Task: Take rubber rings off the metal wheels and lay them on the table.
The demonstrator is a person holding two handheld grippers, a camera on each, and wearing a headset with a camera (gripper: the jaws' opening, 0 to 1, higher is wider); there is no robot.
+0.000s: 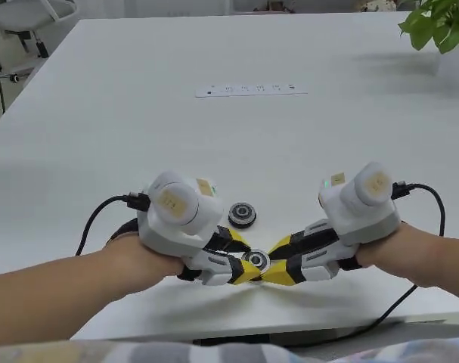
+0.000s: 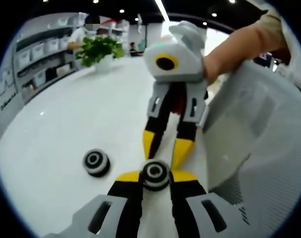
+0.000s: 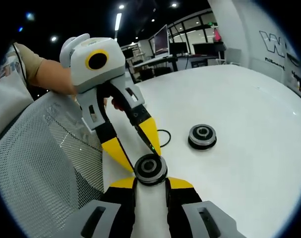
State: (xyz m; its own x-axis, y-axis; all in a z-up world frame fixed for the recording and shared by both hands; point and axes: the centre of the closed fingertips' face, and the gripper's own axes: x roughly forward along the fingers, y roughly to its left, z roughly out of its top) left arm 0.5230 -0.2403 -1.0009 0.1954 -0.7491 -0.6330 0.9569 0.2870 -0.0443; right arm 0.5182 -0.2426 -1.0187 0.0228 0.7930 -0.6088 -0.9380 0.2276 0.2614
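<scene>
wall sign (image 3: 272, 42): large "W" legible, smaller line beneath blurred | table strip (image 1: 251, 91): print illegible

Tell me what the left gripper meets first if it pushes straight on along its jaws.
The wheel at its own tips: the left gripper looks shut on it. Straight beyond, the yellow tips of the right gripper meet the wheel's far side, so no free travel ahead.

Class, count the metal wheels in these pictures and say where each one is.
2. The first wheel is held by the left gripper and right gripper together, near the front edge of the table; the second wheel lies just beyond them.
</scene>
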